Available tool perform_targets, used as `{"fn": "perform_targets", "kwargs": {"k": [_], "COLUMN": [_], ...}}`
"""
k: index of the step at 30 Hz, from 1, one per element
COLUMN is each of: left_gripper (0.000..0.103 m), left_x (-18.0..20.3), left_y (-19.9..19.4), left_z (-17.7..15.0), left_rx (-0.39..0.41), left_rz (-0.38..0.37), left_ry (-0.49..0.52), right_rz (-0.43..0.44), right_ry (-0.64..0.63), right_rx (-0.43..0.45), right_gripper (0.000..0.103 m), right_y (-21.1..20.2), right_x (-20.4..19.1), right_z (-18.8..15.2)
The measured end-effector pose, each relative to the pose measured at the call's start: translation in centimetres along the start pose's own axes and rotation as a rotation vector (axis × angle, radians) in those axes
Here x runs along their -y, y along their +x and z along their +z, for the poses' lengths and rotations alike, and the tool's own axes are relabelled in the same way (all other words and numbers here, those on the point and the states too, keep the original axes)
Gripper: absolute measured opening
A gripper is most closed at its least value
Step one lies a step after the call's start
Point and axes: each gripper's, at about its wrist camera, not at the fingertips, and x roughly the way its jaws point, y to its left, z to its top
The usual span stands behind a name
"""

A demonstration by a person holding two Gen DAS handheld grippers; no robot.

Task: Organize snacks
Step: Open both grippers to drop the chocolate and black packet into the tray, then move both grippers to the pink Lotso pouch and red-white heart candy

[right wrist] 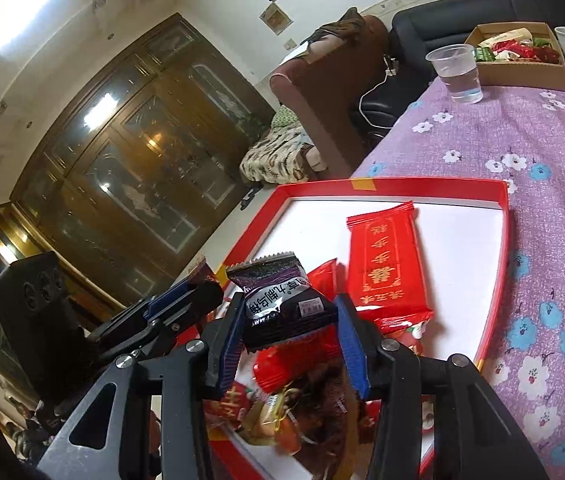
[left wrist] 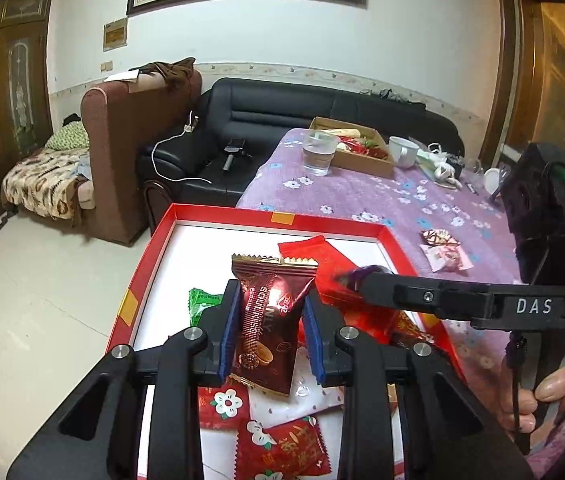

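Observation:
My left gripper (left wrist: 271, 330) is shut on a dark red biscuit packet (left wrist: 268, 320) and holds it above the red tray (left wrist: 218, 216). My right gripper (right wrist: 288, 326) is shut on a dark purple snack packet (right wrist: 282, 300) above the same tray (right wrist: 422, 187); in the left wrist view the right gripper (left wrist: 352, 276) reaches in from the right. A long red packet (right wrist: 386, 256) lies flat in the tray. Several red and one green packet (left wrist: 202, 304) lie in the tray's near part.
Two loose snack packets (left wrist: 444, 254) lie on the purple flowered tablecloth (left wrist: 362, 196) right of the tray. A plastic cup of water (left wrist: 318, 152), a cardboard box of snacks (left wrist: 362, 148) and a white mug (left wrist: 402, 150) stand at the far end. Sofas stand beyond the table.

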Motion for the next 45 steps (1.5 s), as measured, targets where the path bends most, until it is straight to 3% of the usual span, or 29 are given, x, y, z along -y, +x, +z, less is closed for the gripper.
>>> {"fn": "perform_targets", "kwargs": {"k": [12, 14, 16, 18, 22, 26, 30, 35, 38, 45], "left_gripper": [0.029, 0.043, 0.066, 0.075, 0.081, 0.082, 0.082, 0.082, 0.082, 0.082], "left_x": [0.8, 1.0, 1.0, 0.9, -0.2, -0.9, 0.2, 2.3, 3.2, 4.7], "left_y": [0.3, 0.4, 0.2, -0.2, -1.6, -2.1, -1.8, -1.5, -1.8, -2.7], "left_z": [0.1, 0.2, 0.3, 0.4, 1.0, 1.5, 1.6, 1.5, 1.4, 1.0], "left_rx": [-0.012, -0.014, -0.004, 0.016, 0.084, 0.116, 0.101, 0.075, 0.073, 0.070], "left_rz": [0.064, 0.069, 0.078, 0.080, 0.071, 0.057, 0.051, 0.040, 0.028, -0.023], "left_ry": [0.040, 0.042, 0.044, 0.044, 0.000, -0.047, -0.023, 0.036, 0.058, 0.069], "right_rz": [-0.004, -0.006, -0.011, -0.039, -0.174, -0.379, -0.553, -0.704, -0.766, -0.752], "right_ry": [0.022, 0.028, 0.037, 0.040, 0.086, 0.131, 0.054, -0.082, -0.128, -0.093], "right_rx": [0.044, 0.052, 0.061, 0.078, 0.147, 0.163, 0.070, -0.071, -0.114, -0.137], "right_gripper": [0.047, 0.048, 0.048, 0.049, 0.053, 0.058, 0.058, 0.056, 0.053, 0.047], "right_y": [-2.0, -2.5, -3.2, -4.4, -8.3, -10.7, -8.1, -3.1, -2.2, -6.6], "right_x": [0.5, 0.7, 1.2, 2.1, 6.2, 10.9, 13.3, 13.6, 13.6, 13.0], "right_z": [0.3, 0.5, 0.7, 1.2, 3.3, 6.3, 8.6, 8.5, 7.3, 2.9]}}
